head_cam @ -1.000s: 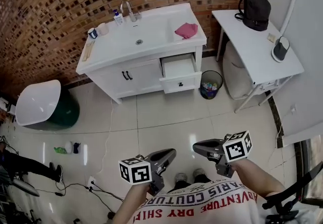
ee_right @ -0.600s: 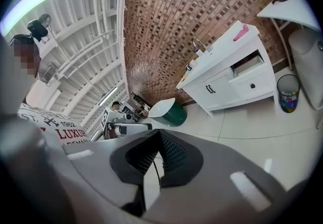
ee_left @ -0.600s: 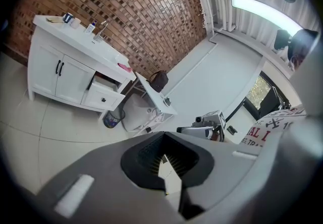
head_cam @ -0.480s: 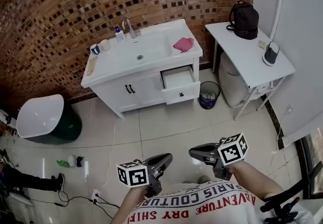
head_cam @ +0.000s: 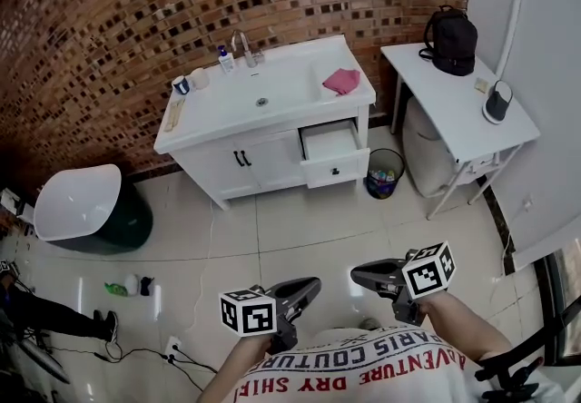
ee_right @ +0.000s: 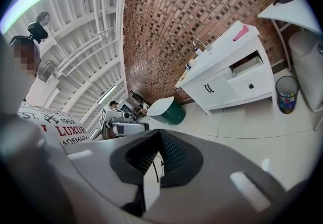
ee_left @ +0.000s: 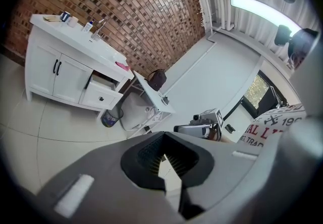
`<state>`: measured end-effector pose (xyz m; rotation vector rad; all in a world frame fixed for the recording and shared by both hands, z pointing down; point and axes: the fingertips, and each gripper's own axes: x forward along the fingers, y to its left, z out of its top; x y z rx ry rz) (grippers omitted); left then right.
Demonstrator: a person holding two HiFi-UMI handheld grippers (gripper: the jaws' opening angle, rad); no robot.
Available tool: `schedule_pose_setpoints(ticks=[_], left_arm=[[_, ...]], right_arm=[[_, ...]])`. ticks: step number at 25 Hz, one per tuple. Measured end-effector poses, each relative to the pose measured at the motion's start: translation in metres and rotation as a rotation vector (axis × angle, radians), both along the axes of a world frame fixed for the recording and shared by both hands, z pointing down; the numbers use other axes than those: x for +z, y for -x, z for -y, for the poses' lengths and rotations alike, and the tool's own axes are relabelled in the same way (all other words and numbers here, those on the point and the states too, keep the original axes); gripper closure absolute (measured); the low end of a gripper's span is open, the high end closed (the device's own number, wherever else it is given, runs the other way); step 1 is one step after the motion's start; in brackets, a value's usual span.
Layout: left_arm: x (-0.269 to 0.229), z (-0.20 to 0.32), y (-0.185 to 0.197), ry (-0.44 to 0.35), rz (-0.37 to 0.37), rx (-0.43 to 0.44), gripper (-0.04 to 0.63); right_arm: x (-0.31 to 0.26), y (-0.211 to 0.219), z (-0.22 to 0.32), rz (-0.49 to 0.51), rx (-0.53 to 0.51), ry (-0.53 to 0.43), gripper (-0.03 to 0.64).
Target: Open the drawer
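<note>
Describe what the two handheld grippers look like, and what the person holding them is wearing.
Both the left gripper and the right gripper are grey, with tapered jaws lined by dark ribbed pads. Each carries a white cube printed with black square markers. The person wears a white shirt with red lettering.

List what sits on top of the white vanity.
On the vanity: a pink cloth at the right end; a faucet, small bottle, dark mug and white cup along the back. Anything under the cloth is hidden.
</note>
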<state>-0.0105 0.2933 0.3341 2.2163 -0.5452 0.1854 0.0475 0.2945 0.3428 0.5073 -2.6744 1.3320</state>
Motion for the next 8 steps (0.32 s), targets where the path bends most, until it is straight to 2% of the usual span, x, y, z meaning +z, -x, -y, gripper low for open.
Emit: schedule_pose_setpoints(ticks=[8], left_arm=[[0.014,-0.001,-0.002,0.000,0.002,-0.010,0.603]], right_arm=[[0.016,-0.003,-0.003,-0.007,-0.013,0.000,0.611]])
